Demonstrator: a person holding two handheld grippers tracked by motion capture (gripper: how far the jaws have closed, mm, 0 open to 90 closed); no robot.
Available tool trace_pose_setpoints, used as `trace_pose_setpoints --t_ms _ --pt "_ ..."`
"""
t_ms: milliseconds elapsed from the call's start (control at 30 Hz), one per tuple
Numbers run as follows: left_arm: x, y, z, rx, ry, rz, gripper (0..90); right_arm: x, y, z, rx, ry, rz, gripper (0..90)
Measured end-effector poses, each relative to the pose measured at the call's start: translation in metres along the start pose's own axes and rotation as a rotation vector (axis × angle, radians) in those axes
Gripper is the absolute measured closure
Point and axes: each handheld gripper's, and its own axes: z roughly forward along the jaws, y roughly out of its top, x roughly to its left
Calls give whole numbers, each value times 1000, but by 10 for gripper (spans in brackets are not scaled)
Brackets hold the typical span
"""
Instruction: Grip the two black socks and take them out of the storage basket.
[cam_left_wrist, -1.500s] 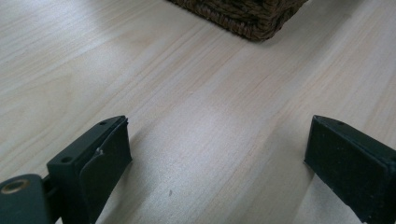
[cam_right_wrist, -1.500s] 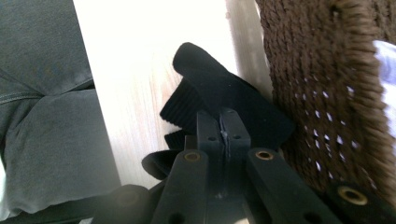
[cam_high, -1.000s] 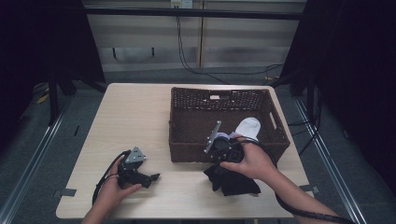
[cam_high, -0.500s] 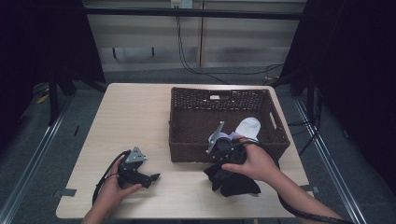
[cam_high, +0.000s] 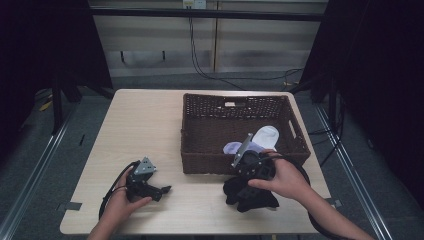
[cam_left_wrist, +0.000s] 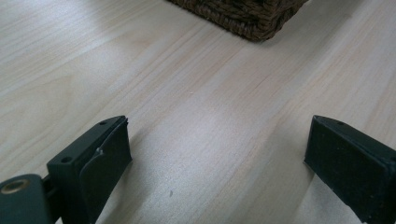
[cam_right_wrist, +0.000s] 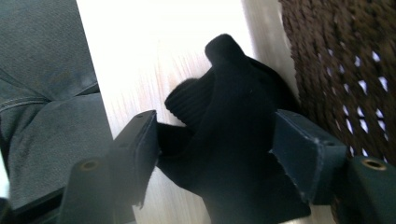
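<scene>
The right gripper (cam_high: 248, 187) is held low over the table (cam_high: 150, 125) at its near right, just in front of the basket (cam_high: 200, 150); its jaws stand apart on either side of a black sock (cam_high: 250, 197), and in the right gripper view the sock (cam_right_wrist: 233, 154) bulges between the two pads (cam_right_wrist: 299, 154), which touch its sides; whether they press it firmly I cannot tell, but the jaws are not closed together; the sock lies bunched on the table, close against the basket's near wall (cam_right_wrist: 345, 70); inside the basket lie a white sock (cam_high: 266, 136) and a pale bluish one (cam_high: 232, 147), both near its right front corner; the left gripper (cam_high: 162, 190) rests on the table at the near left, well apart from the basket, a hand (cam_high: 120, 205) around it; in the left gripper view its jaws are spread wide with bare wood (cam_left_wrist: 210, 116) between them and a corner of the basket (cam_left_wrist: 243, 16) ahead.
</scene>
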Motion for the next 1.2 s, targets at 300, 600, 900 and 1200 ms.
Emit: trace_pose_setpoints --t_ms 300,600,900,1200 --pt "0 0 0 -1 0 -1 60 -5 -28 -15 -32 -9 63 221" --pt "0 0 0 1 1 -2 60 -12 -59 -24 -59 -13 121 200" --pt "0 0 0 -1 1 -1 60 -16 -91 -19 -38 -31 174 188" --pt "0 0 0 -1 1 -1 60 -22 -120 -5 -39 -42 242 176"
